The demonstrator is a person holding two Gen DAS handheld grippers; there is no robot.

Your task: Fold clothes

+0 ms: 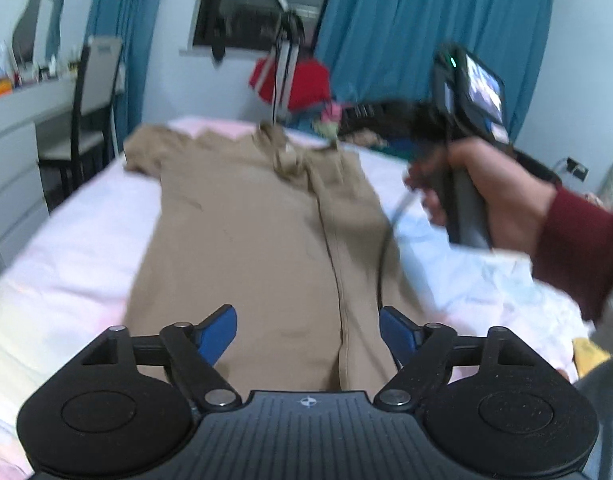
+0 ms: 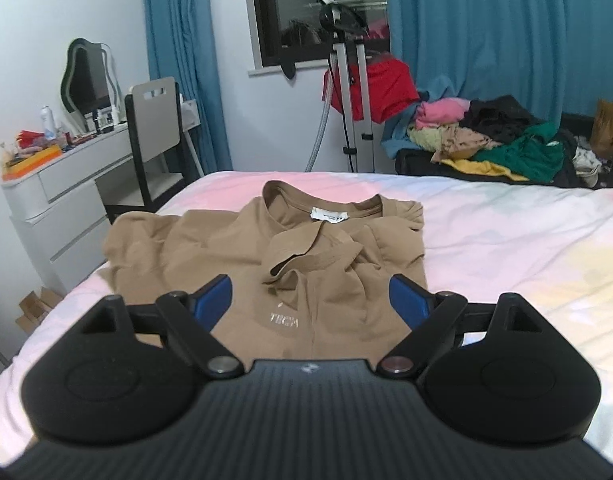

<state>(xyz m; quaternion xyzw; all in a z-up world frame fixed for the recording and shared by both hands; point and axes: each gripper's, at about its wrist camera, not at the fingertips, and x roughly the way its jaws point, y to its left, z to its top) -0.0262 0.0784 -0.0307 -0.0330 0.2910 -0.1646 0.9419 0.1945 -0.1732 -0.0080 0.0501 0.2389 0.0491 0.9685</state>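
A tan shirt [image 2: 266, 264] lies spread on the bed [image 2: 506, 248], its collar toward the far edge and its body running back toward the near edge; the right side is already folded inward along a lengthwise crease, with the sleeve doubled over the chest, while the left sleeve lies out flat toward the bed's left edge. The left claw [image 1: 307, 334] is held low over the shirt's near end, level and pointing along the garment, its blue pads spread wide with nothing between them. The right claw [image 2: 310, 304] hovers above the chest area, likewise level and aimed at the collar, its pads also spread apart and empty. In the left wrist view the person's right hand [image 1: 494, 196], in a dark red sleeve [image 1: 578, 248], grips the handle of the right device upright above the bed's right side, clear of the fabric; this part is motion-blurred. Beyond the far edge of the bed stand a tripod [image 2: 352, 92] and a heap of mixed clothes [image 2: 486, 136]; a white dresser [image 2: 62, 196] and a chair [image 2: 154, 136] stand off the left edge.
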